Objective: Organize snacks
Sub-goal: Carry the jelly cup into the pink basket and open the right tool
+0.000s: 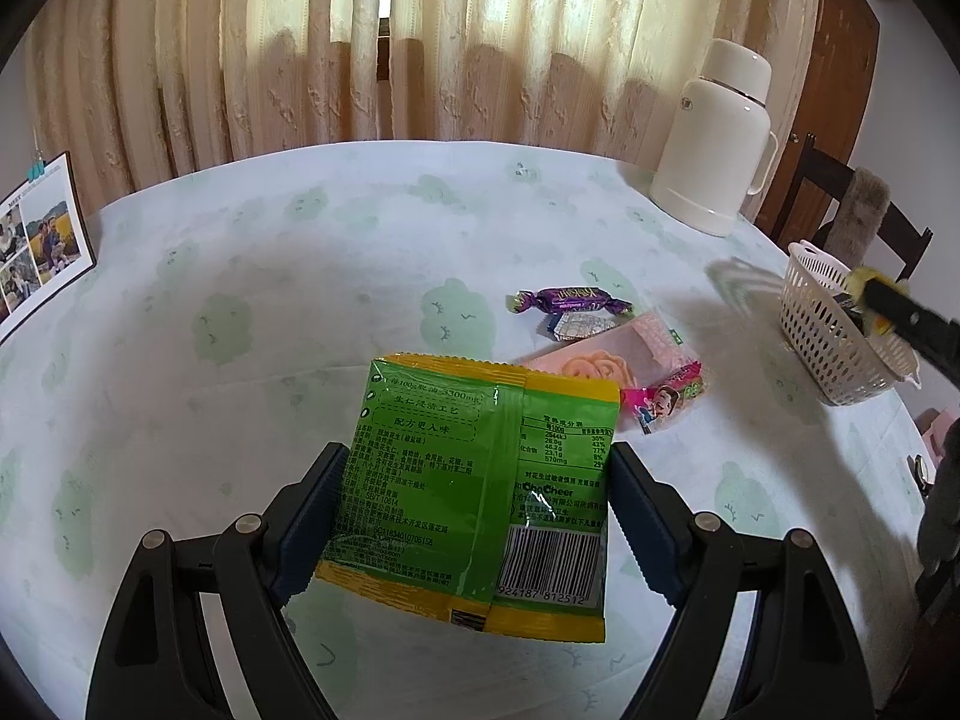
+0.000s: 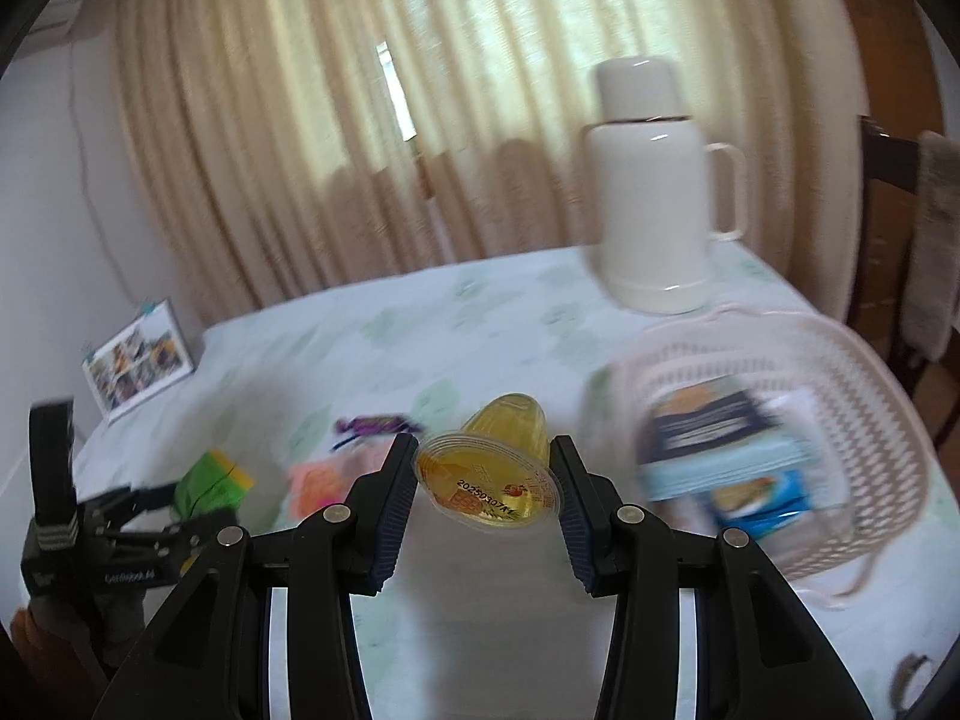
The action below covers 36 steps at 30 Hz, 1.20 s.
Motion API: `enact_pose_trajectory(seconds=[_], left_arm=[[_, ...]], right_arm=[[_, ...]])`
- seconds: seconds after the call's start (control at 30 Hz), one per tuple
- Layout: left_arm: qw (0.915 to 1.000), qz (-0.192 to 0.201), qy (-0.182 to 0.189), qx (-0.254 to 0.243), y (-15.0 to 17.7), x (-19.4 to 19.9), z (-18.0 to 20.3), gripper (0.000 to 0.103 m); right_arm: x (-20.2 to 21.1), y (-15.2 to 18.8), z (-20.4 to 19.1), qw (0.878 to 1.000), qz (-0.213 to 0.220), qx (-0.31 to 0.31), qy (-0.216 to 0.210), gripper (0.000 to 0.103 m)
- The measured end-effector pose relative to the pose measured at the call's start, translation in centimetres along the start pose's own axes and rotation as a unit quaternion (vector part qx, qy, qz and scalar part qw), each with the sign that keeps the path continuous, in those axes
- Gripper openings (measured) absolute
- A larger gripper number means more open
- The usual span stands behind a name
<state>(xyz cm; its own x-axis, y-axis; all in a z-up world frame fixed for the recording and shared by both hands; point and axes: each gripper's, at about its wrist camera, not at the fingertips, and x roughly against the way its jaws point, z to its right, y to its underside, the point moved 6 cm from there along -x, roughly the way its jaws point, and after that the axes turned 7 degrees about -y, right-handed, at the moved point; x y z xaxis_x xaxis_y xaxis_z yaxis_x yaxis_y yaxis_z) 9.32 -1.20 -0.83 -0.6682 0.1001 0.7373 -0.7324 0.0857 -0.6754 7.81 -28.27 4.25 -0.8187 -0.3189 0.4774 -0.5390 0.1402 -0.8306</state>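
My left gripper [image 1: 477, 462] is shut on a green and yellow snack packet [image 1: 474, 480] and holds it above the table. Beyond it lie a purple candy [image 1: 570, 299], a silver-wrapped candy [image 1: 579, 325], a pink rose packet [image 1: 600, 363] and a pink cartoon candy [image 1: 663, 399]. My right gripper [image 2: 486, 462] is shut on a yellow jelly cup [image 2: 492, 474], held above the table just left of the white basket [image 2: 864, 396]. The basket holds several packets, among them a dark blue one [image 2: 708, 420] and a bright blue one [image 2: 762, 501]. The left gripper with its green packet [image 2: 210, 483] shows at the left of the right wrist view.
A white thermos [image 1: 714, 138] stands at the table's far right, behind the basket [image 1: 834, 336]. A photo board [image 1: 42, 240] leans at the left edge. A dark wooden chair [image 1: 852, 210] stands beyond the table's right side. Curtains hang behind.
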Motion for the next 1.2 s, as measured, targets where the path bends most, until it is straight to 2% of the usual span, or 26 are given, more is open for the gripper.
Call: enact_pose_trajectory(seconds=[0.3, 0.5, 0.8, 1.0, 1.2], left_arm=[[1.0000, -0.004, 0.000, -0.001, 0.1, -0.2, 0.2, 0.081], [0.9999, -0.010, 0.002, 0.005, 0.2, -0.5, 0.3, 0.081], [0.9999, -0.011, 0.007, 0.000, 0.1, -0.3, 1.5, 0.081], [0.9994, -0.006, 0.034, -0.007, -0.9, 0.5, 3.8, 0.081], [0.9978, 0.003, 0.061, -0.026, -2.9, 1.4, 7.3, 0.081]], right_arm=[[3.3, -1.4, 6.0, 0.995, 0.042, -0.032, 0.080, 0.046], [4.7, -1.1, 9.3, 0.990, 0.052, -0.062, 0.112, 0.046], [5.6, -0.4, 11.2, 0.986, 0.067, -0.075, 0.136, 0.049], [6.2, -0.5, 11.4, 0.981, 0.087, -0.060, 0.163, 0.049], [6.6, -0.2, 12.3, 0.976, 0.101, -0.073, 0.177, 0.049]])
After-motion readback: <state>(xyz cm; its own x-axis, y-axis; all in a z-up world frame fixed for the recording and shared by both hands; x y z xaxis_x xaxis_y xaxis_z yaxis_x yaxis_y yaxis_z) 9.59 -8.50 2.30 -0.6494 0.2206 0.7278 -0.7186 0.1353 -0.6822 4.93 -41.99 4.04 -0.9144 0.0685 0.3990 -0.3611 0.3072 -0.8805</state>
